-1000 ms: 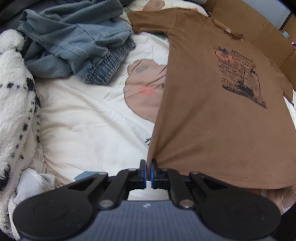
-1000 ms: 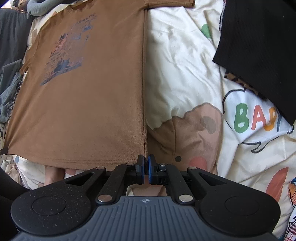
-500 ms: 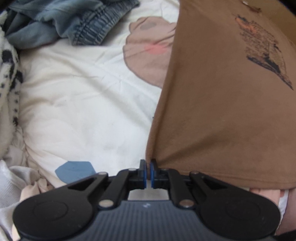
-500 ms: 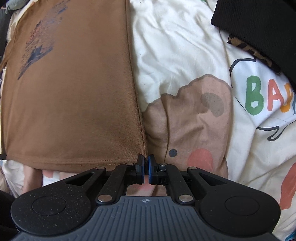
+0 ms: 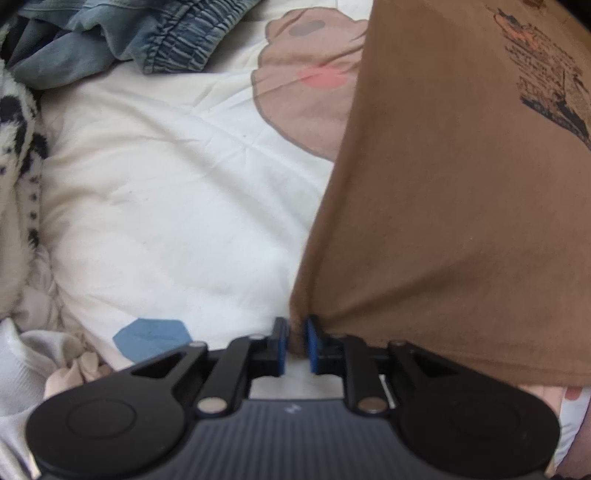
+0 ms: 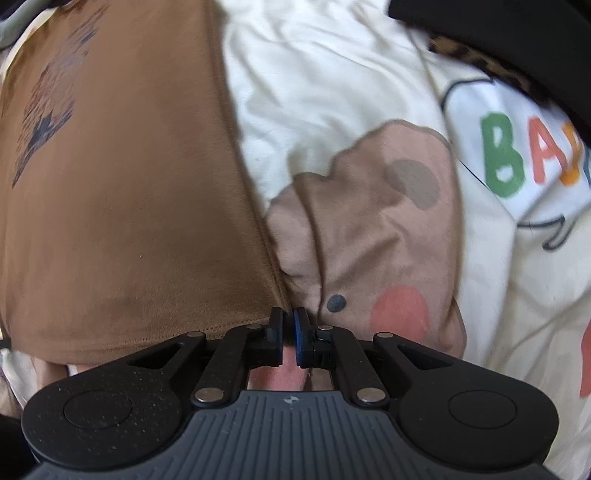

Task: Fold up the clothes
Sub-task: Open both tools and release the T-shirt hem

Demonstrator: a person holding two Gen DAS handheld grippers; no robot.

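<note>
left gripper [image 5: 294, 341]: jaws opening, shirt [image 5: 461, 206] corner between them
right gripper [image 6: 289, 338]: jaws opening, hem corner just left
shirt: running lengthwise ahead

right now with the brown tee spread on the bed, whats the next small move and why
Probably lift both tools clear. The left tool and right tool are opening at the hem corners of the brown t-shirt, which lies flat on the cartoon bedsheet, so it can be regripped for folding.

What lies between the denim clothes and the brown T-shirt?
In the left wrist view, only bare cartoon-print bedsheet separates the denim clothes from the brown T-shirt.
</note>
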